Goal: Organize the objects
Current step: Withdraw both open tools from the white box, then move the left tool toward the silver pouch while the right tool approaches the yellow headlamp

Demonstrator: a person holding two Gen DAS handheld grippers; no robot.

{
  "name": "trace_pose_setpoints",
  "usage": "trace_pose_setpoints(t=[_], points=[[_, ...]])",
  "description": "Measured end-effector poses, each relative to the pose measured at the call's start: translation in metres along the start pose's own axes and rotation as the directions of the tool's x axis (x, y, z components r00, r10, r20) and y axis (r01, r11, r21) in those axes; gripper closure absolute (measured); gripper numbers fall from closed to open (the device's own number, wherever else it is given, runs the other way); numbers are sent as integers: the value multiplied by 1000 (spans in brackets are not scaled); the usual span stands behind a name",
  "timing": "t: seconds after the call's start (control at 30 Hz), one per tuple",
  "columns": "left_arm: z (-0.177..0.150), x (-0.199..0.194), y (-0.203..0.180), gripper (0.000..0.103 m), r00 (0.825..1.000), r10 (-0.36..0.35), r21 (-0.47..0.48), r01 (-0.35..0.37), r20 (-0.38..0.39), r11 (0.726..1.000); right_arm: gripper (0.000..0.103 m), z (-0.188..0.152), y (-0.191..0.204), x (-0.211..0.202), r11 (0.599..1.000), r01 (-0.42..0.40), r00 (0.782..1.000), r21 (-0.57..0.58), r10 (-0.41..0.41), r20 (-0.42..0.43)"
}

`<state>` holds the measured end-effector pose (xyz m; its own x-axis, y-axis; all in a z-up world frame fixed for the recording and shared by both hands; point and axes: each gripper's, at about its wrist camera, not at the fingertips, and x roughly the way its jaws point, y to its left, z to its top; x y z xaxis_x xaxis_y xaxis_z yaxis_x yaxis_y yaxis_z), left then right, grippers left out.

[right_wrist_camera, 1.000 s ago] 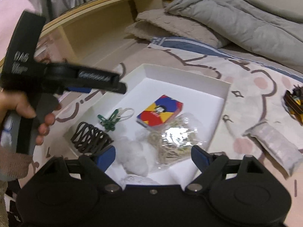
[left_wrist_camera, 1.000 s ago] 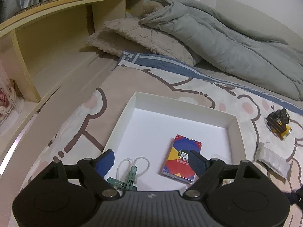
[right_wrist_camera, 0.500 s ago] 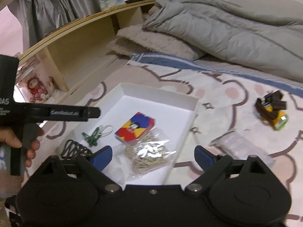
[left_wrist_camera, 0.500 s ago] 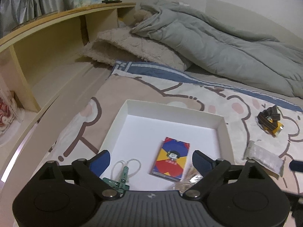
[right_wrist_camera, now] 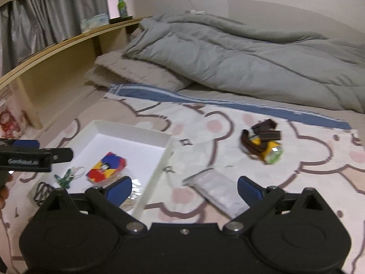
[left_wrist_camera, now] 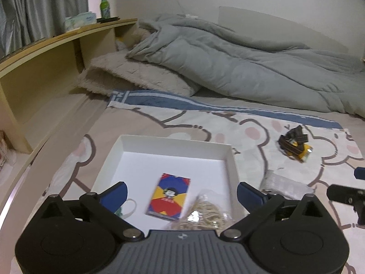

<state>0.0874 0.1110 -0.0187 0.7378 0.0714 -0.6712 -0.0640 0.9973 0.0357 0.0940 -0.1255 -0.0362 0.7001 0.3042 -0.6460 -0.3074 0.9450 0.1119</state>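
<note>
A white tray point(left_wrist_camera: 175, 146) point(right_wrist_camera: 132, 129) lies on the bear-print sheet. It holds a colourful card box point(left_wrist_camera: 170, 196) point(right_wrist_camera: 107, 166), a bag of rubber bands point(left_wrist_camera: 205, 212), a green clip point(right_wrist_camera: 66, 178) and a black mesh piece point(right_wrist_camera: 42, 189). My left gripper point(left_wrist_camera: 181, 195) hovers over the tray's near end, its jaws opening, nothing gripped. My right gripper point(right_wrist_camera: 185, 188) hangs above the tray's right wall and a clear packet point(right_wrist_camera: 216, 189) point(left_wrist_camera: 285, 186) on the sheet, its jaws opening and apart from both. A brown-and-yellow bundle point(right_wrist_camera: 262, 143) point(left_wrist_camera: 294, 145) lies farther right.
A crumpled grey duvet point(left_wrist_camera: 239, 68) and a beige pillow point(left_wrist_camera: 136, 77) fill the bed's far side. A wooden shelf unit point(left_wrist_camera: 57, 64) runs along the left, with a green bottle point(left_wrist_camera: 104, 2) and a tissue pack point(left_wrist_camera: 79, 19) on top.
Both grippers have drawn back and risen from the tray while their jaws widened. The right view has swung right, from the tray's contents towards the clear packet.
</note>
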Motion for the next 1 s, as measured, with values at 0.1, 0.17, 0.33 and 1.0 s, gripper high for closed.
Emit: trace_pose_setpoints(t=[0.1, 0.17, 0.33, 1.0], points=[[-1, -6, -10, 1, 1000, -21, 8, 21, 9, 1000, 3, -1, -12, -8, 1000, 25, 1000, 9, -26, 12], [0, -9, -15, 1, 999, -34, 9, 34, 13, 999, 3, -1, -20, -13, 999, 44, 999, 15, -44, 19], [0, -17, -29, 0, 997, -72, 13, 72, 25, 997, 1, -3, -37, -28, 997, 76, 996, 30, -77, 44], [-12, -32, -74, 0, 988, -152, 65, 149, 38, 987, 0, -27, -91, -64, 976, 207, 974, 71, -212, 73]])
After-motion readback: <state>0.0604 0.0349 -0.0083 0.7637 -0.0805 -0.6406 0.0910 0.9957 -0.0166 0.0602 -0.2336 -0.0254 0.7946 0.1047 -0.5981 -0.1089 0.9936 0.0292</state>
